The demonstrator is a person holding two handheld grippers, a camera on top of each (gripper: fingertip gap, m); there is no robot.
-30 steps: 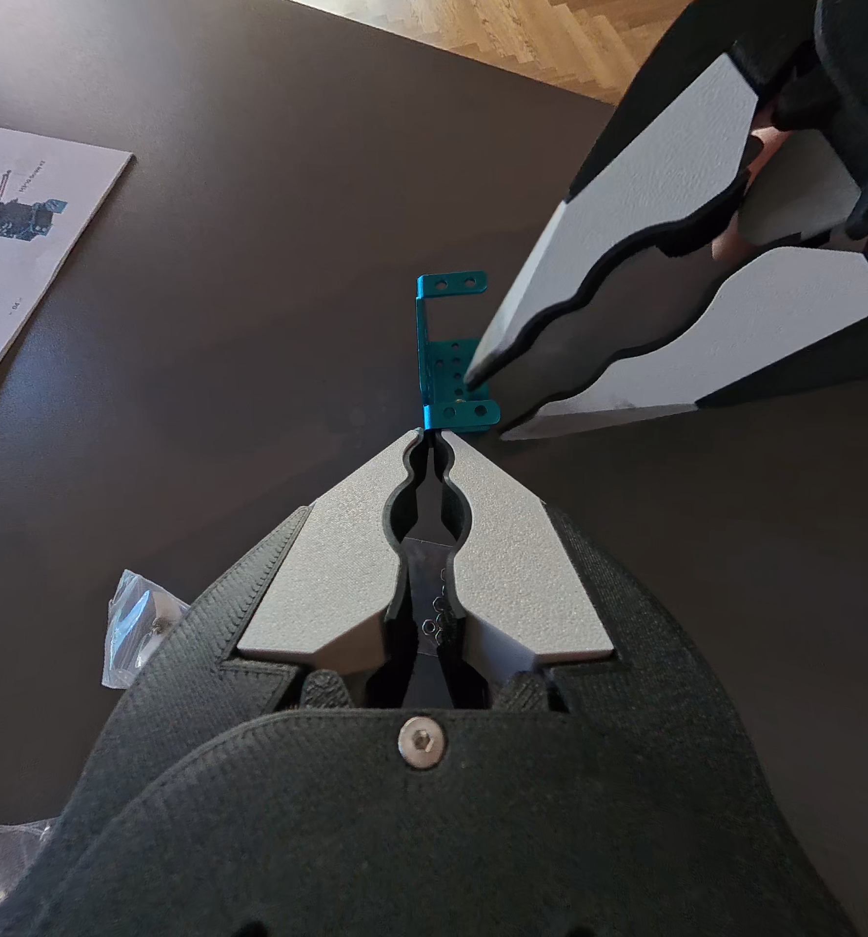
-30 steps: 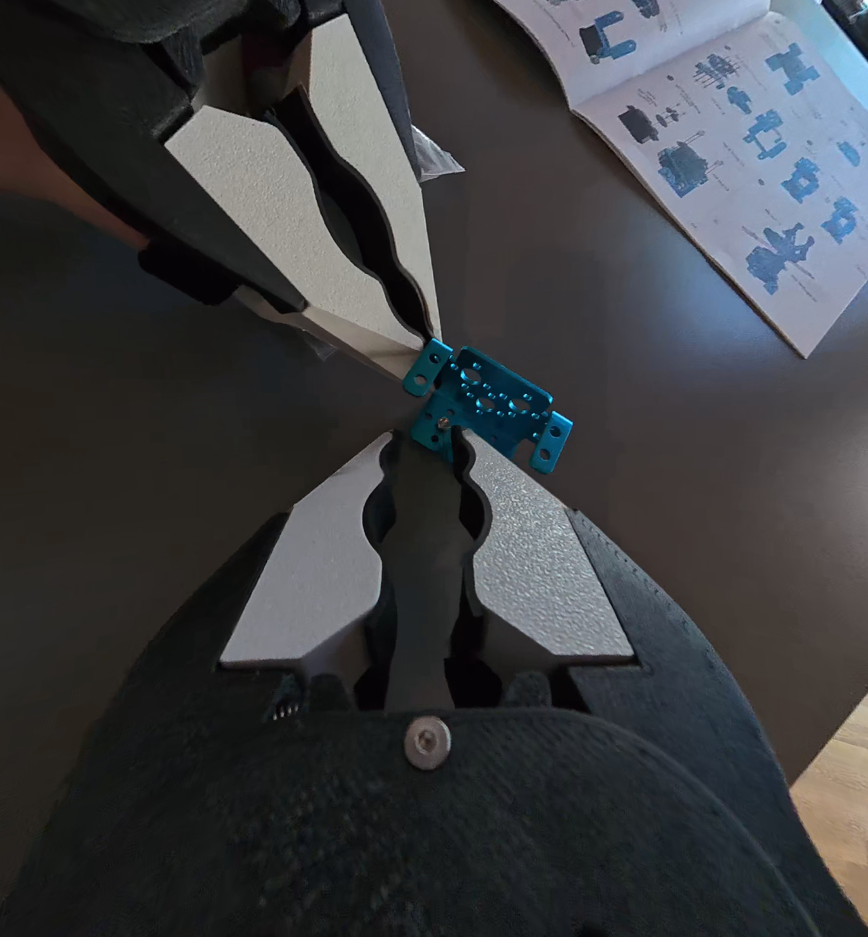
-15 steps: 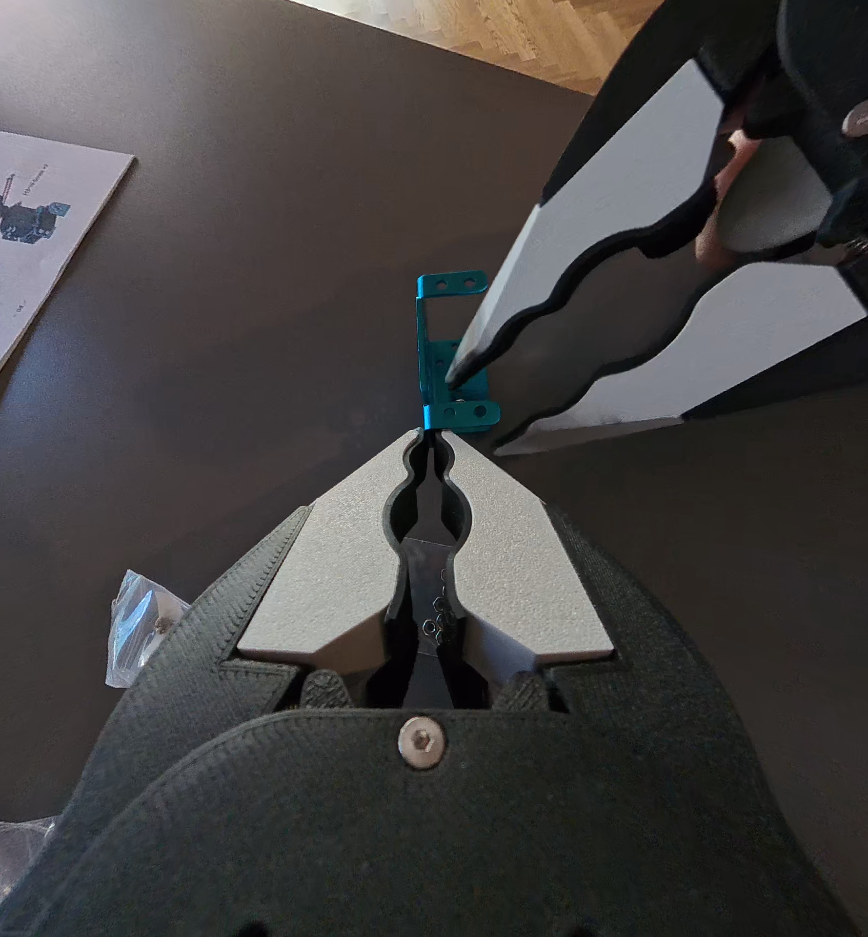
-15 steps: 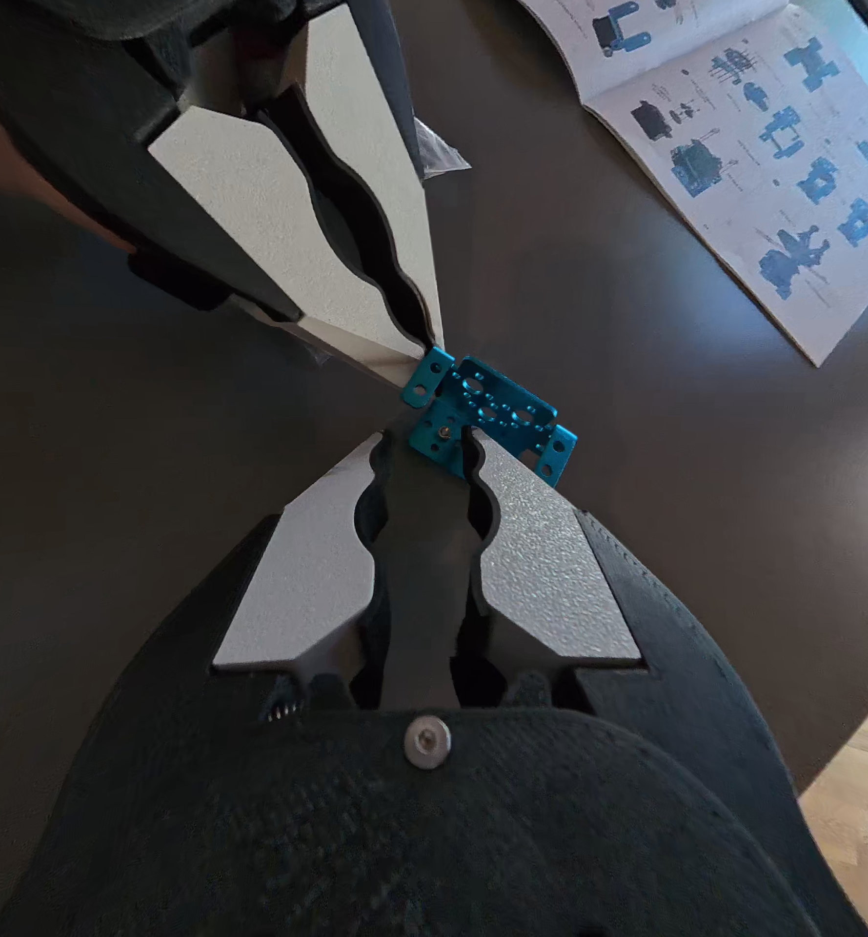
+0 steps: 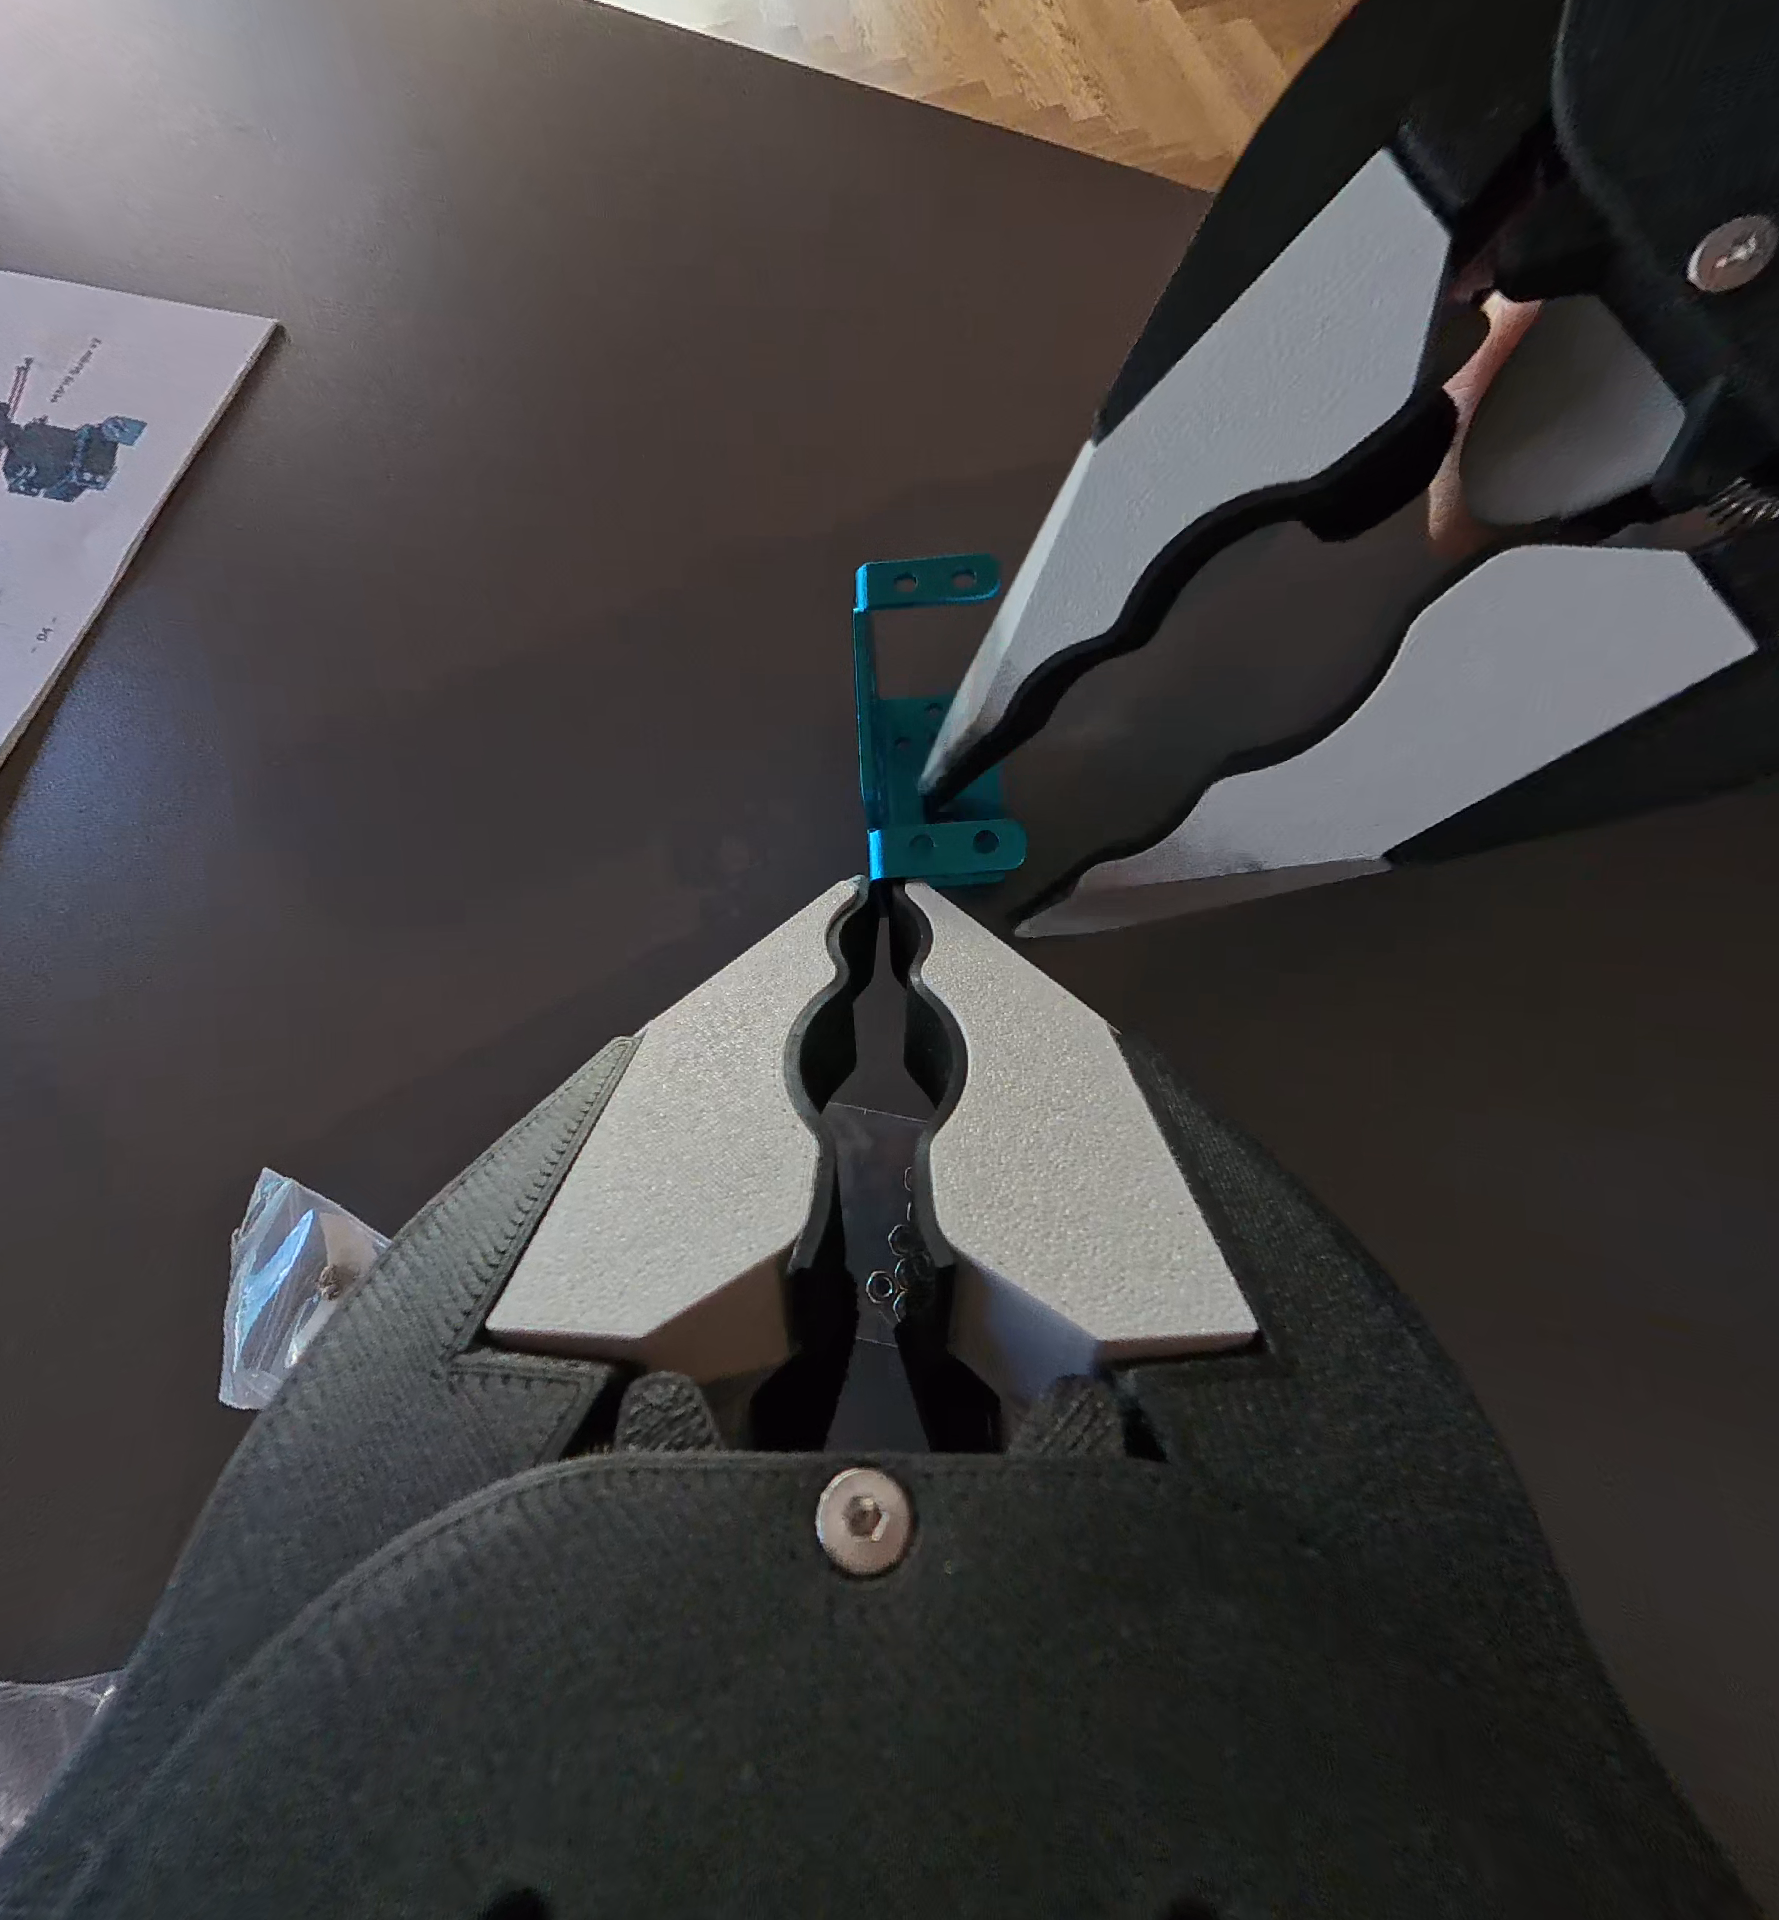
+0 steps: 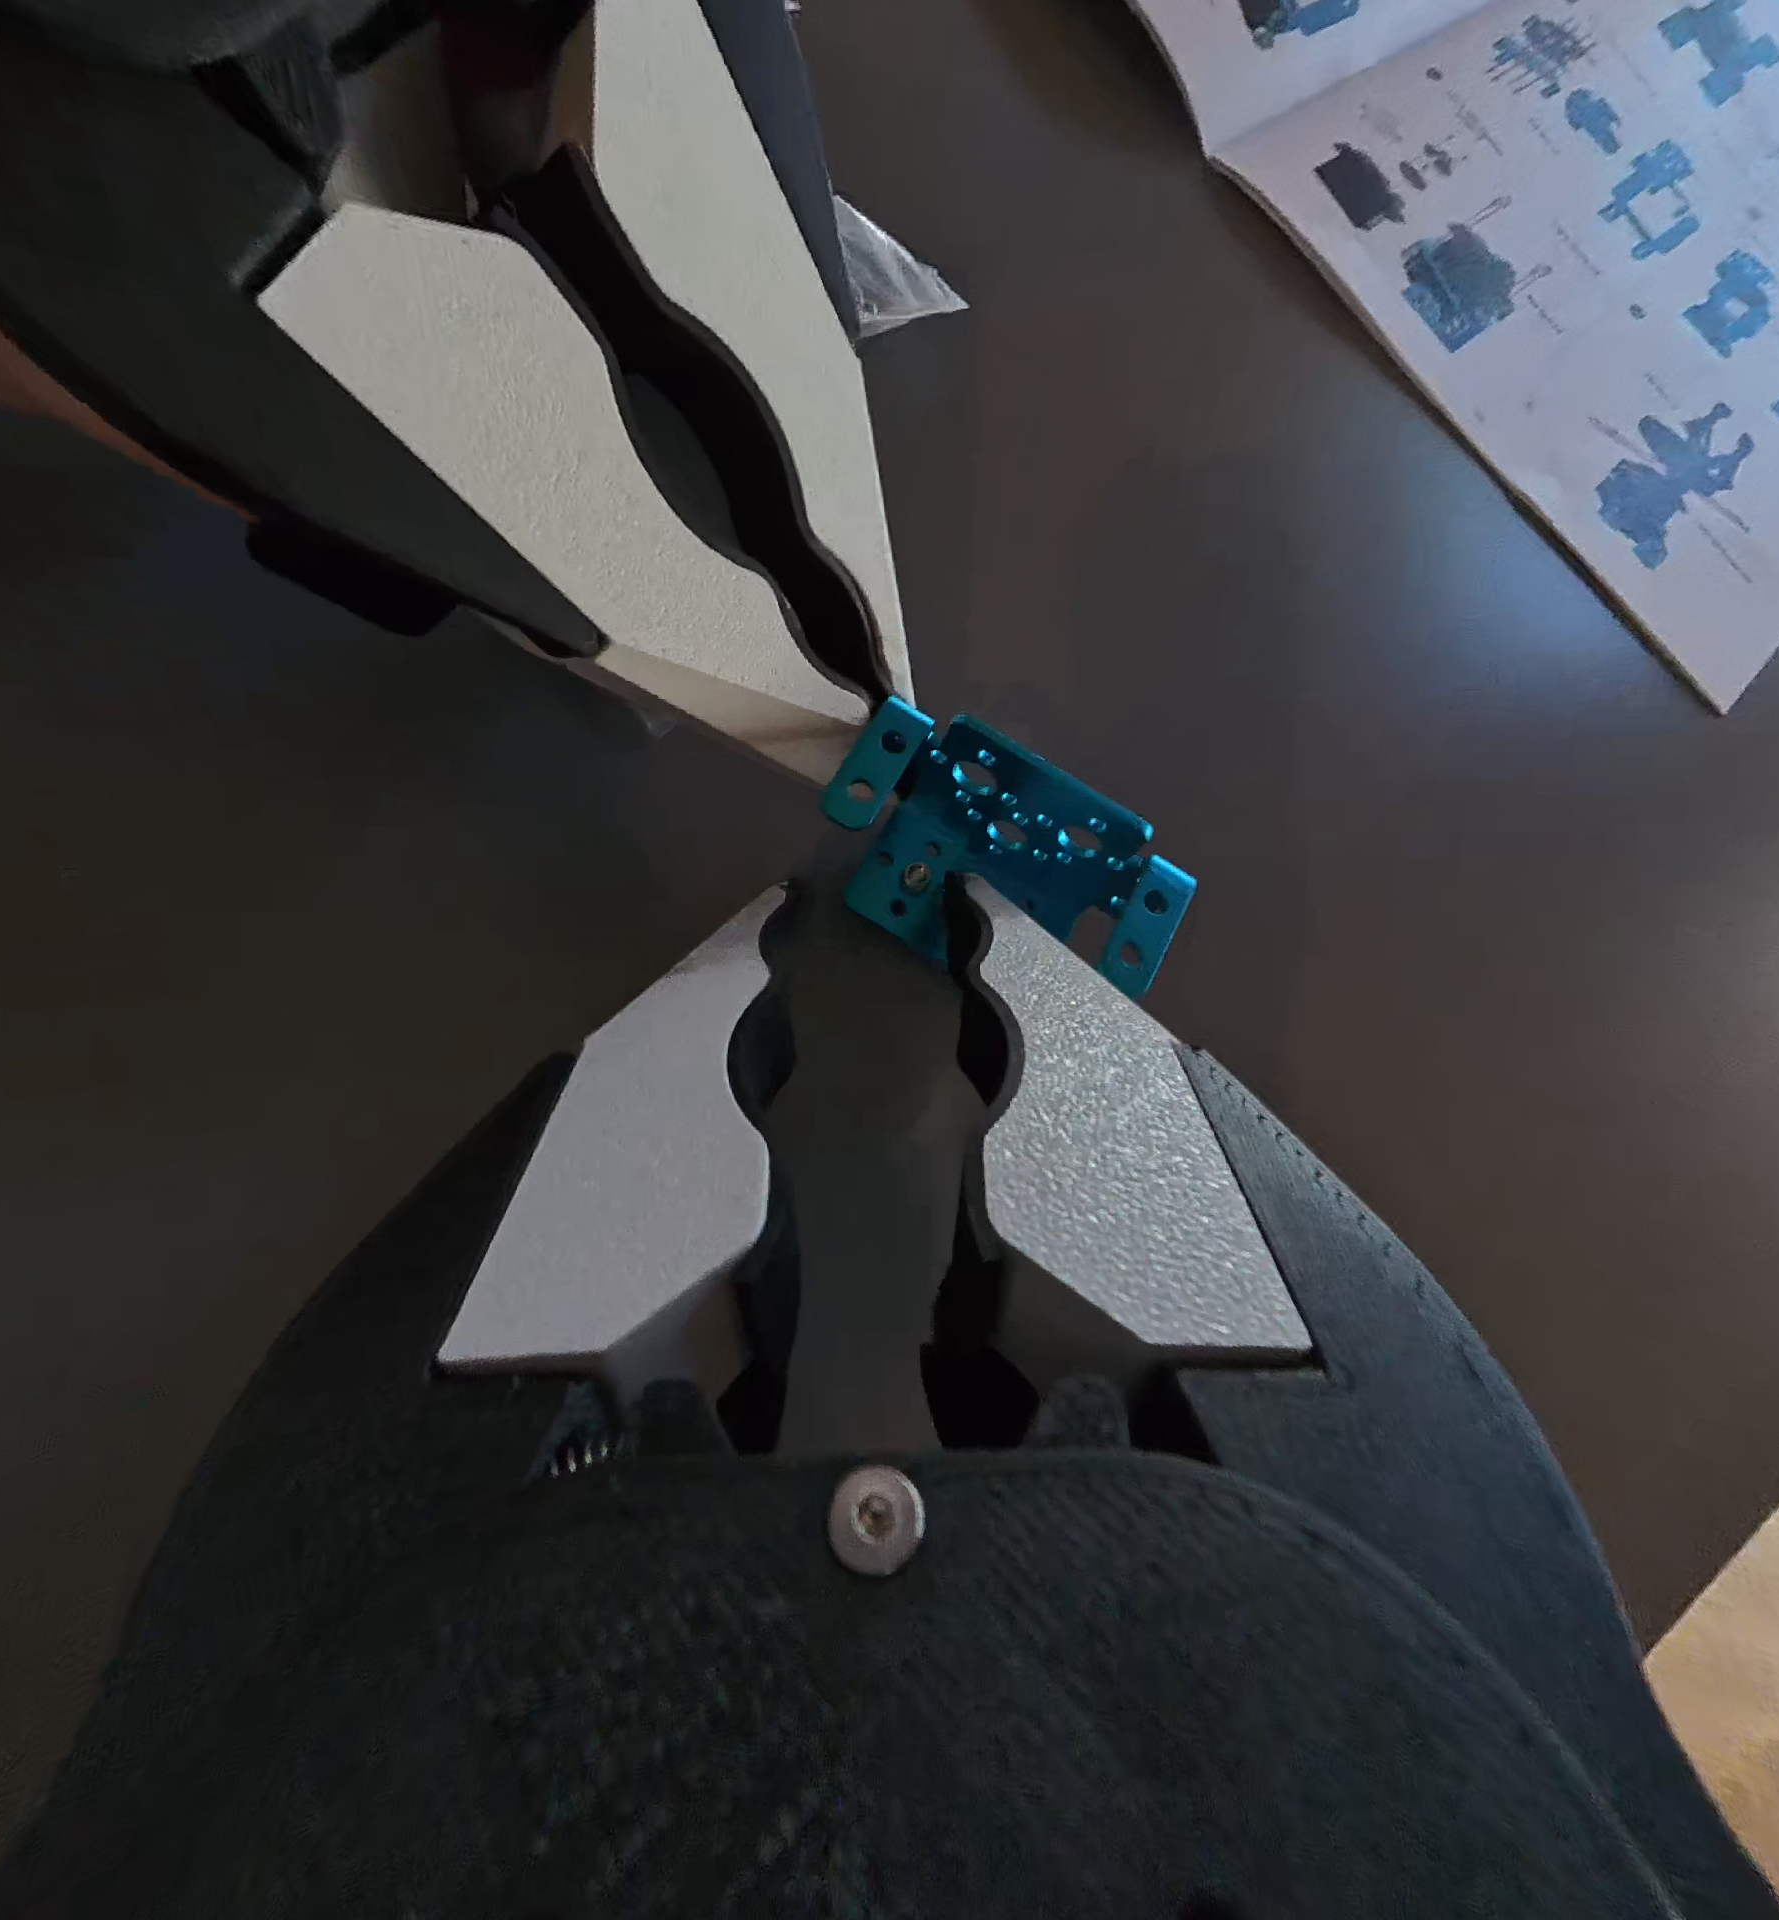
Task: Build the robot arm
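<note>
A blue perforated metal bracket [image 5: 890, 727] is held above the dark table [image 5: 449, 727]. My left gripper [image 5: 883, 894] is shut on the edge of its near flange. It also shows in the right wrist view [image 6: 880, 707], coming in from the upper left and pinching the bracket [image 6: 1010, 831]. My right gripper [image 6: 869, 894] is open; its right fingertip touches the bracket next to a small screw [image 6: 916, 876]. In the left wrist view the right gripper [image 5: 978, 852] comes in from the upper right, its fingertips straddling the lower flange.
An open instruction booklet [image 6: 1591, 260] lies on the table; it also shows in the left wrist view [image 5: 54, 499]. Clear plastic bags of small parts [image 5: 282, 1288] lie under and beside my left gripper. The table edge and wooden floor [image 6: 1758, 1662] are close on the right. Less than 4 cm separates the two grippers' tips.
The right gripper has edged slightly further onto the bracket and tilted, staying open. The left gripper and the bracket have held still.
</note>
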